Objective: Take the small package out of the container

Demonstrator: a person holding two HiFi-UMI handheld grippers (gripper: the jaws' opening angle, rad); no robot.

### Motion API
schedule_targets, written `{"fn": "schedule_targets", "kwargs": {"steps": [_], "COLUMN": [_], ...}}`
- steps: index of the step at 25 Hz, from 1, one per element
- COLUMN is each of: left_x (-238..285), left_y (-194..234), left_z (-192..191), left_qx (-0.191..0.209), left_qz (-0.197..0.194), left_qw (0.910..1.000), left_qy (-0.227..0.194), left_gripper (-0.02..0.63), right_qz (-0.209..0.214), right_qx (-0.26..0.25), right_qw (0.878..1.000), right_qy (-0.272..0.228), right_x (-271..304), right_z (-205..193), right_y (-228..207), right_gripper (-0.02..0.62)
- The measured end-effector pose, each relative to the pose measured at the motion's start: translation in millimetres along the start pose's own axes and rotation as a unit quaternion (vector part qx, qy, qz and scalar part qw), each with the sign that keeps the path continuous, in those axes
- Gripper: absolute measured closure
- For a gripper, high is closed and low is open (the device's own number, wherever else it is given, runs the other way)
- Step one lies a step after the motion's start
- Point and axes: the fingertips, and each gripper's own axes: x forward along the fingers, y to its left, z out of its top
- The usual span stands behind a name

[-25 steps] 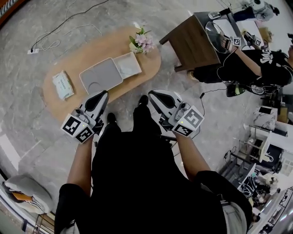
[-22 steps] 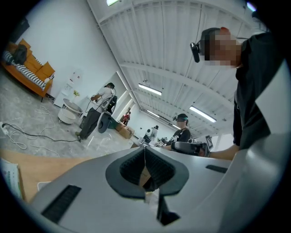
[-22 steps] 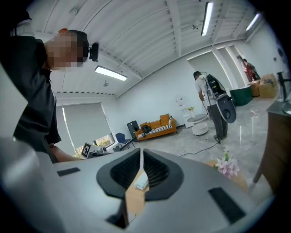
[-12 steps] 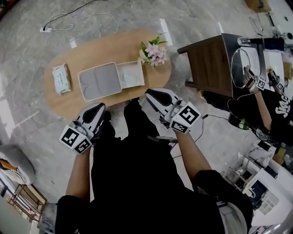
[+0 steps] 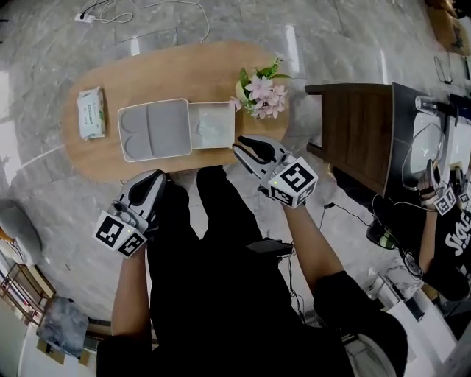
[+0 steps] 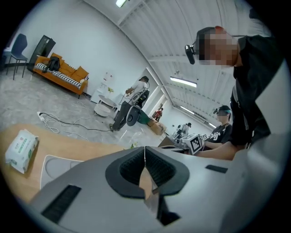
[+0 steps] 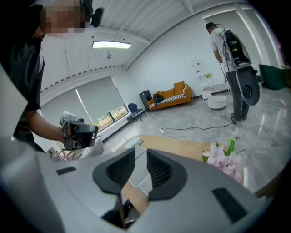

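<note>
The container (image 5: 126,147) lies open on the oval wooden table (image 5: 184,74), its grey lid to the left and its white half (image 5: 229,124) to the right. A pale small package (image 5: 210,129) rests in the white half. My right gripper (image 5: 243,149) hovers at the table's near edge, just right of the white half. Its jaws (image 7: 141,166) are opening, with a narrow gap and nothing between them. My left gripper (image 5: 153,180) is below the near edge, under the lid. Its pads (image 6: 144,157) meet and hold nothing.
A green-printed tissue pack (image 5: 91,113) lies at the table's left end, and pink flowers (image 5: 263,88) stand right of the container. A dark wooden side table (image 5: 360,132) stands to the right, with another person (image 5: 449,228) beyond it. Cables (image 5: 140,9) run over the floor.
The table has swung to lie straight across the view in front of me. Both grippers are nearer its front edge, and the right one now reaches the container's white half.
</note>
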Motion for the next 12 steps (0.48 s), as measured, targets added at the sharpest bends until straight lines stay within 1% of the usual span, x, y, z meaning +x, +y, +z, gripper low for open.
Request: {"fn": "schedule_targets", "kwargs": {"steps": [3,6,9,12], "left_x": [12,24,34,40], "left_y": [14,31,44,57], "left_z": [-9,-20,-33,-49], "left_qx": [-0.001,-0.005,-0.010,-0.012], "left_qz": [0.003,-0.004,-0.025,-0.045], "left_qw": [1.0000,1.0000,0.9995,0.9983], "left_qy": [0.001,0.007,0.017,0.036], "left_gripper": [0.588,0.588,0.588,0.588], "right_qz": [0.000,-0.006,-0.025,-0.043], "right_qx": [-0.013,-0.027,-0.044,-0.046], "right_qw": [0.999,0.998,0.994,0.990], "right_qy": [0.032,0.064,0.101,0.129], "right_x": [19,42,59,77], "right_z": [-22,-43,-66,-89], "right_y": [-22,-38,-49,-57], "right_gripper": [0.506,0.497,0.492,0.487]}}
